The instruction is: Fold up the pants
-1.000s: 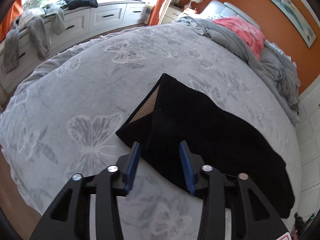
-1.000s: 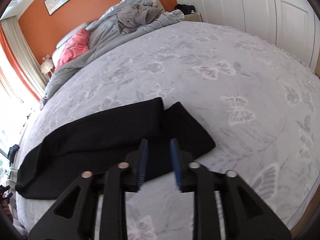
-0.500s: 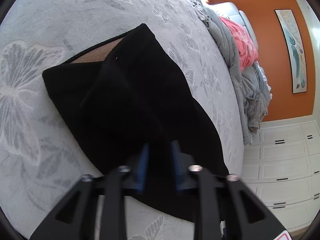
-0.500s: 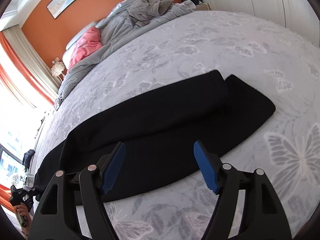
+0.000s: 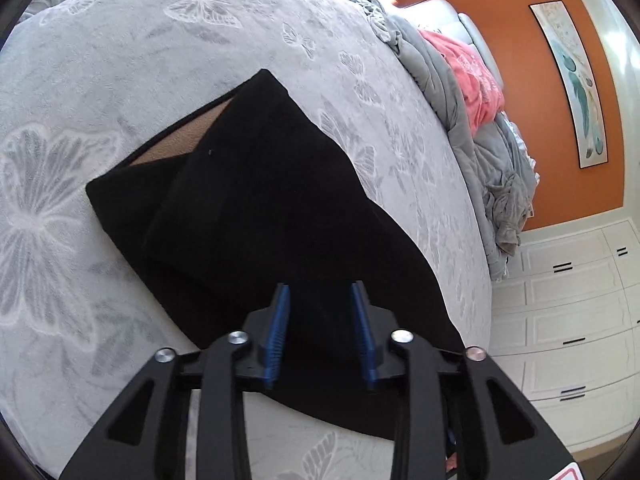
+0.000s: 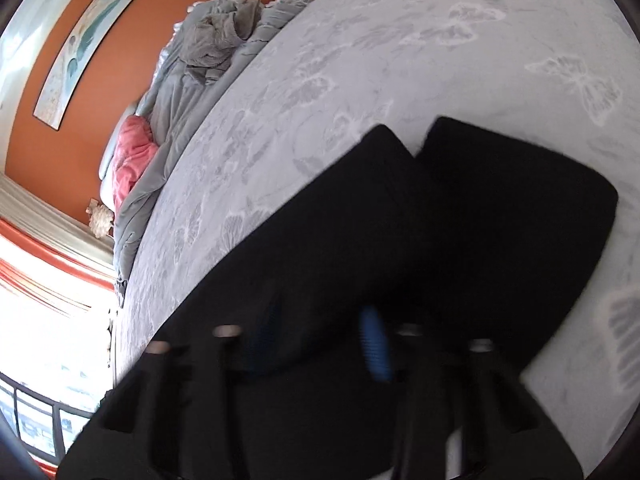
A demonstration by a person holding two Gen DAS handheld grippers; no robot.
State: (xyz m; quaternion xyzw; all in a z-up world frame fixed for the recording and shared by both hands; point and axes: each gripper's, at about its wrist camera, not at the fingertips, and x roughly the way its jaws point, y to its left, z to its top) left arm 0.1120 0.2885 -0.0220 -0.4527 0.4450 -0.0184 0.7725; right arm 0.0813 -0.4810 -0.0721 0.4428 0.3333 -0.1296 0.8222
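Observation:
Black pants (image 5: 260,200) lie flat on the grey butterfly bedspread (image 5: 120,60), and tan lining shows at the waist opening (image 5: 180,144). My left gripper (image 5: 320,288) hovers over the waist end near its front edge. Its jaws are opening, and black cloth shows between the blue pads without being pressed. In the right wrist view the two leg ends (image 6: 500,220) lie side by side. My right gripper (image 6: 320,312) is down on the legs with its fingers motion-blurred. Black cloth fills the space between its pads, and it reads as shut on the pants.
A crumpled grey duvet (image 5: 440,80) and a pink pillow (image 5: 476,80) are piled at the head of the bed against the orange wall. White wardrobe doors (image 5: 560,300) stand past the bed's far side. A bright window (image 6: 40,320) is at the left.
My left jaws have spread a little since half a second ago. My right gripper has dropped onto the pants legs, rolled, and brought its wide jaws closer together.

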